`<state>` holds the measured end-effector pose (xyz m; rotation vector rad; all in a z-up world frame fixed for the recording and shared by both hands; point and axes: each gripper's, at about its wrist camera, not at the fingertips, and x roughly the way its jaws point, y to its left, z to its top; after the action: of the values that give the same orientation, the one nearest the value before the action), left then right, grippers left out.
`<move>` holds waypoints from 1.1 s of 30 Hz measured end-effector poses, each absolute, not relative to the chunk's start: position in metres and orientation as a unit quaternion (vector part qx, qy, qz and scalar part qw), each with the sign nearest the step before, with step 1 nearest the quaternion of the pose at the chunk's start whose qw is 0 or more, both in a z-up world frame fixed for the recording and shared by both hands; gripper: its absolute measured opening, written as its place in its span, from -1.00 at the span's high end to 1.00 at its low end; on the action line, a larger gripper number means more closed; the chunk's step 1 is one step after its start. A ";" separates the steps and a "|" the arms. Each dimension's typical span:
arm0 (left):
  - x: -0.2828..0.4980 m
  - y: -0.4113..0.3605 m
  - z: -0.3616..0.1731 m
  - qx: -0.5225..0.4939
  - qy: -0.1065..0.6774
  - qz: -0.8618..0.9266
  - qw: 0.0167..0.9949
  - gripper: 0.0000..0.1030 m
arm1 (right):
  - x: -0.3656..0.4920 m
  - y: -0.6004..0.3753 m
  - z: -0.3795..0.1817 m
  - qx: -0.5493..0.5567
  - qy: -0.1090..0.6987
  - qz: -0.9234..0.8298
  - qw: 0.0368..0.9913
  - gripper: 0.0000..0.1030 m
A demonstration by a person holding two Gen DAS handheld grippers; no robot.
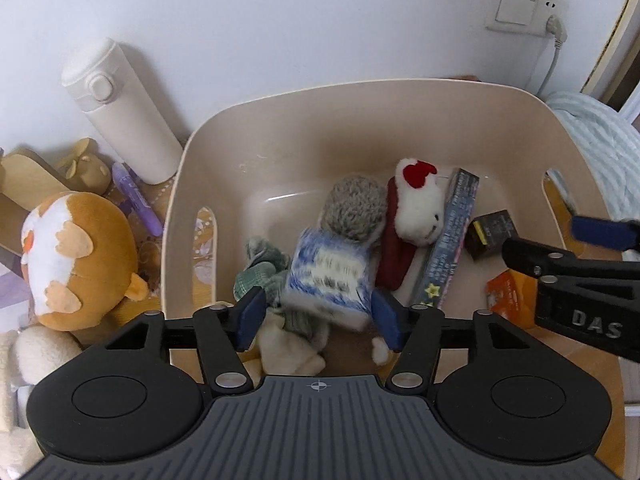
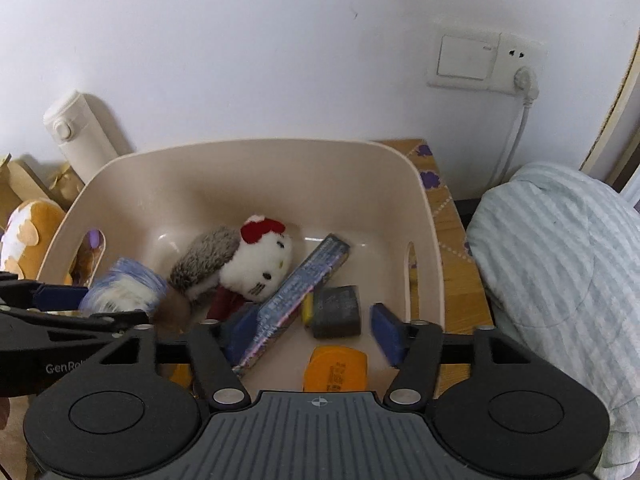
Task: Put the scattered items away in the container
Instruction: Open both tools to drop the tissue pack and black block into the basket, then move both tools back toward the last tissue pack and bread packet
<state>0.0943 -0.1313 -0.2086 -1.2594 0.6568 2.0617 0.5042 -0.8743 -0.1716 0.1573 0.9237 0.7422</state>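
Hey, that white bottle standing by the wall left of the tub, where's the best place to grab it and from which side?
Probably grip the white bottle around its straight middle, below the lid. It stands near-upright against the wall, with the beige tub close on its right and a purple marker at its foot, so come level from the front, jaws either side.

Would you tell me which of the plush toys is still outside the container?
The orange-and-white plush, lying left of the beige container. The white plush with the red bow and the grey one lie inside it.
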 end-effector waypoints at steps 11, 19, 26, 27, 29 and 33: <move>0.095 -0.158 -0.194 -0.474 0.238 0.789 0.310 -0.31 | 0.487 -0.889 -0.154 0.084 0.413 0.343 0.839 -0.69; 0.103 -0.183 -0.184 -0.478 0.219 0.791 0.313 -0.35 | 0.457 -0.902 -0.149 0.106 0.407 0.338 0.842 -0.76; 0.126 -0.202 -0.175 -0.466 0.225 0.791 0.327 -0.38 | 0.427 -0.911 -0.150 0.110 0.410 0.340 0.839 -0.81; 0.130 -0.206 -0.174 -0.464 0.227 0.791 0.328 -0.38 | 0.423 -0.912 -0.150 0.111 0.410 0.341 0.838 -0.82; 0.136 -0.214 -0.173 -0.462 0.228 0.791 0.331 -0.38 | 0.416 -0.916 -0.149 0.113 0.410 0.342 0.838 -0.83; 0.143 -0.230 -0.174 -0.468 0.225 0.787 0.333 -0.40 | 0.403 -0.922 -0.149 0.115 0.413 0.341 0.837 -0.85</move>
<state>0.1435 -0.2299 -0.1738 -1.2233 0.5870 2.0551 0.4026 -0.9216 -0.1494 0.2431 0.8733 0.7208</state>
